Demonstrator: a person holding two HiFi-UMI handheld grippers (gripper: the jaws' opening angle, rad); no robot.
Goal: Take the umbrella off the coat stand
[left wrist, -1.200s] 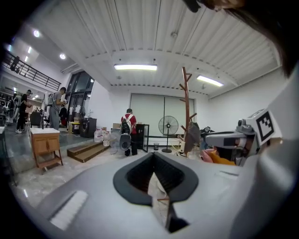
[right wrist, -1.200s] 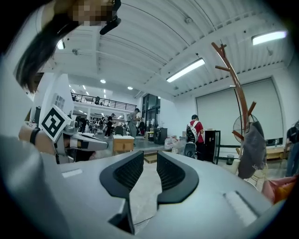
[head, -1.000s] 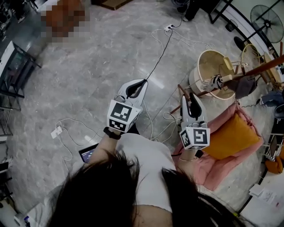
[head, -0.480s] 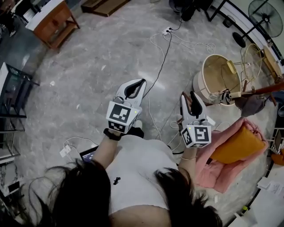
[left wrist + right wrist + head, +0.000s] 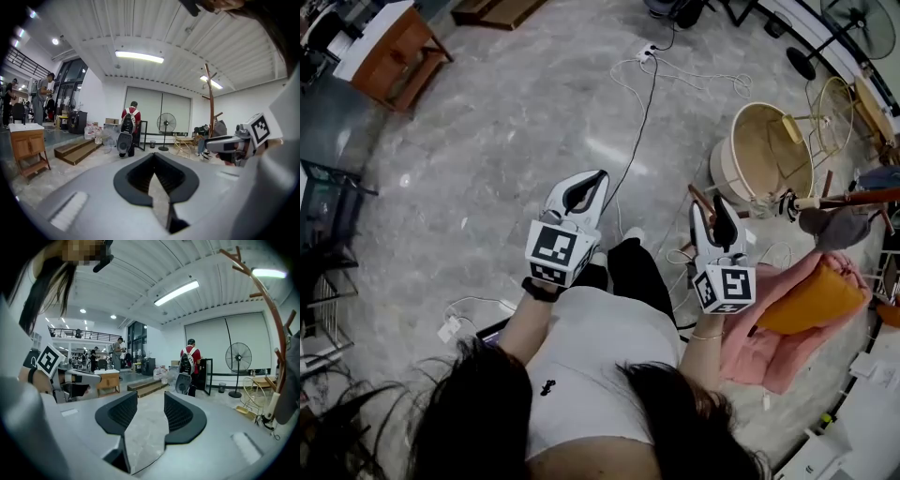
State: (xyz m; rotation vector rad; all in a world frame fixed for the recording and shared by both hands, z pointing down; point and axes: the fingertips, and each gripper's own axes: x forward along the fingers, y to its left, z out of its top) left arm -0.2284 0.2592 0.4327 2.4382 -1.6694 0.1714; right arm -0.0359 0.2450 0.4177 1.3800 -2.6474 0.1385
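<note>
The brown wooden coat stand [image 5: 870,196] stands at the right, its branching top also in the right gripper view [image 5: 274,329] and the left gripper view [image 5: 211,110]. A grey bundle [image 5: 839,225], likely the folded umbrella, hangs from it beside a striped handle end [image 5: 787,203]. My right gripper [image 5: 708,208] is held level, short of the stand. Its jaws [image 5: 150,411] are opening with nothing between them. My left gripper [image 5: 596,178] is held out over the floor, its jaws shut and empty [image 5: 152,164].
A round wicker tub [image 5: 741,169] sits beyond the right gripper. A pink cushion with an orange pillow [image 5: 811,298] lies under the stand. Cables [image 5: 642,98] trail over the marble floor. Further off are a wooden cabinet [image 5: 389,47], a standing fan [image 5: 238,359] and a person in red [image 5: 190,357].
The person has stepped forward, carrying both grippers toward the coat stand. The right jaws have spread apart. The left jaws have stayed shut.
</note>
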